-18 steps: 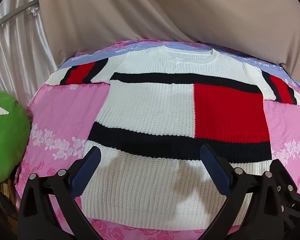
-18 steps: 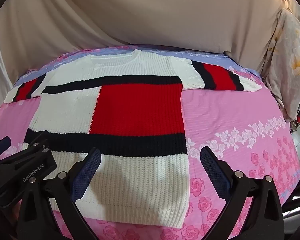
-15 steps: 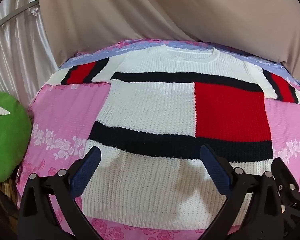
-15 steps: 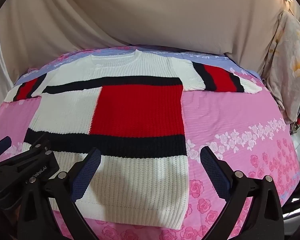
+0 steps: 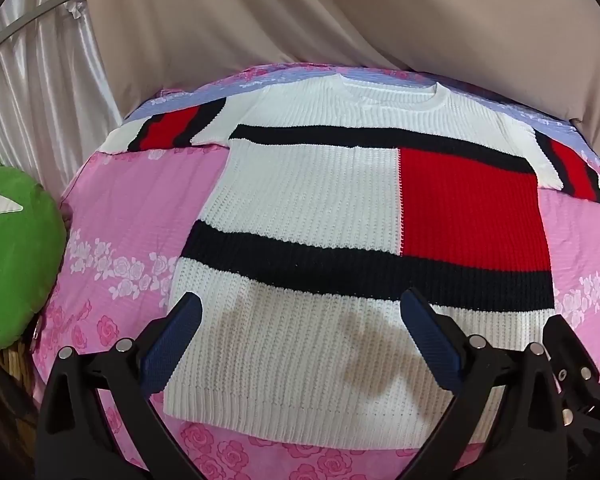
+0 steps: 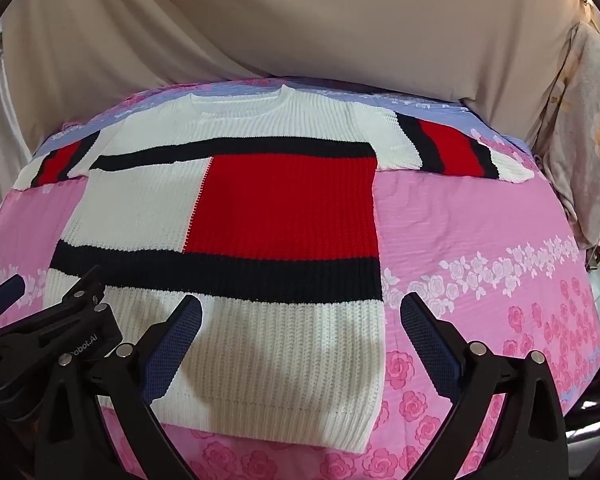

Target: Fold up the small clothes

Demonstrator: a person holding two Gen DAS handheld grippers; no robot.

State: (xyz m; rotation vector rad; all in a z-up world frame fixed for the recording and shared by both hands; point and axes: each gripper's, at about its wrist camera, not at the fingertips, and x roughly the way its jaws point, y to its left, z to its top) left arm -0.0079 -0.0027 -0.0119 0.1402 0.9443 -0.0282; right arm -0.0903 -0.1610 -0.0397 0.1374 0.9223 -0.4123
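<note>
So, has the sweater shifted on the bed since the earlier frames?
No. The sweater still meets the white rose band on the pink sheet just below its lower black stripe.

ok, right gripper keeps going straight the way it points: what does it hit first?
Probably the sweater: the open right gripper points at its white lower part near the right edge, above the pink sheet. Depth unclear.

White lettering "obot.AI", partly cut off, on the black left gripper body
</note>
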